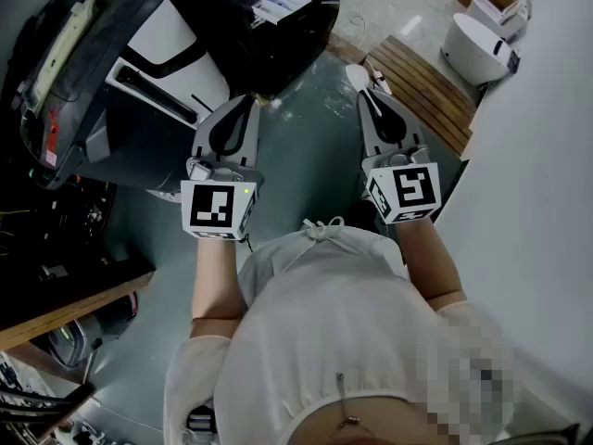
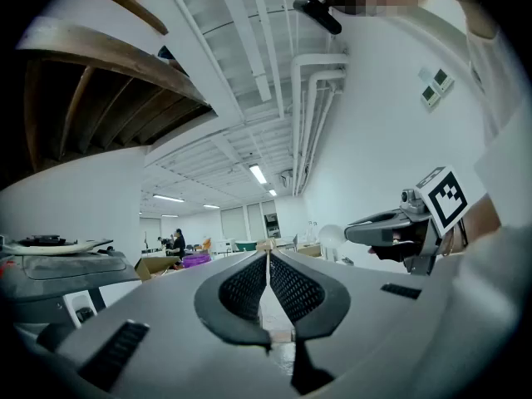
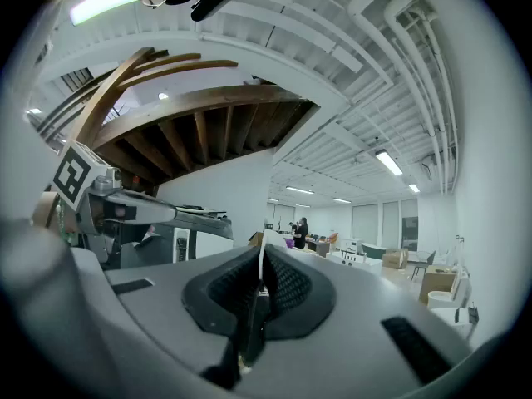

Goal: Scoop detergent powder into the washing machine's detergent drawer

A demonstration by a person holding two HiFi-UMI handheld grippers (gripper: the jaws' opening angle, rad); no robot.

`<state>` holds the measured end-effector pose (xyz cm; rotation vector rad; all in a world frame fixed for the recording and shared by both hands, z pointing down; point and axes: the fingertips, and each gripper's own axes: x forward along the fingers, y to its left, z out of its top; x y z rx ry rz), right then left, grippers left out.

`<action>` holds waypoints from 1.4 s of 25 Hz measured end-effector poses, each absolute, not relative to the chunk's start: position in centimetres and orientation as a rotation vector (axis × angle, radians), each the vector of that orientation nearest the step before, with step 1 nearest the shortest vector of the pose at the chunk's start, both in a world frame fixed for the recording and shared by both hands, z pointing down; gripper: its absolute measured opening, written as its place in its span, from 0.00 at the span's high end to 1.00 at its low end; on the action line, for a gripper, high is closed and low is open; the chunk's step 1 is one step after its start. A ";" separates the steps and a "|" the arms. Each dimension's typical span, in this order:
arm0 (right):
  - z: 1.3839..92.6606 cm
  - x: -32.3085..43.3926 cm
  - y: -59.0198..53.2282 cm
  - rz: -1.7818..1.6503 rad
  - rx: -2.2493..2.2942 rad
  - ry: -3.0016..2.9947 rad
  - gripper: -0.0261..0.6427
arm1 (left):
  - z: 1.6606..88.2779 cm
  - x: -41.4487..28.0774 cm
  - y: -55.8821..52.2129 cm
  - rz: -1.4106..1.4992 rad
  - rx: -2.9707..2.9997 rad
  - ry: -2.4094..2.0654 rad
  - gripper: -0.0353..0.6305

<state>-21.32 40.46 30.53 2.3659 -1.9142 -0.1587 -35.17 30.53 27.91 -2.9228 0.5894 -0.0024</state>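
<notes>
Closure is seen at both claws. The right claw (image 1: 369, 91) is clamped on the thin handle of a small white round-bowled scoop (image 1: 357, 75). The scoop's long axis runs on along the jaws, so the bowl stands just beyond the tips, pointing forward and away from the person. Whether any powder lies in the bowl cannot be told. The left claw (image 1: 247, 100) is pressed together on nothing and is held about level with the right one, the two apart and nearly parallel.

Ahead and to the left, a large black-and-white appliance, taken to be the washing machine (image 1: 176, 54), is seen standing on the grey-green floor (image 1: 306, 156). The left claw is the nearer to it, while the scoop-bearing right claw is held on the far side, close to a slatted wooden platform (image 1: 431, 86). The detergent drawer cannot be made out in any view, and no powder container can be named with certainty. It is judged that the scoop must be carried leftward and forward, bowl leading, before anything can be tipped in.
</notes>
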 end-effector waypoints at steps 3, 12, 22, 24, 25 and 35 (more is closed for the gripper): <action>30.7 -21.1 40.3 -0.148 2.368 -1.912 0.95 | 28.2 -35.2 30.0 0.000 -2.915 0.592 0.90; 31.3 -19.9 39.6 -0.096 2.410 -1.896 0.95 | 28.9 -34.5 28.8 -0.027 -2.932 0.593 0.90; 32.7 -15.3 36.3 -0.040 2.397 -1.919 0.95 | 30.3 -31.3 25.8 -0.067 -2.932 0.642 0.90; 32.9 -13.3 35.2 -0.047 2.391 -1.935 0.95 | 30.5 -29.8 24.9 -0.067 -2.917 0.663 0.90; 33.0 -12.2 34.5 -0.050 2.385 -1.945 0.95 | 30.5 -29.0 24.4 -0.069 -2.909 0.679 0.90; 32.7 0.6 24.1 -0.002 2.202 -2.163 0.95 | 29.9 -17.9 17.7 -0.114 -2.844 0.954 0.90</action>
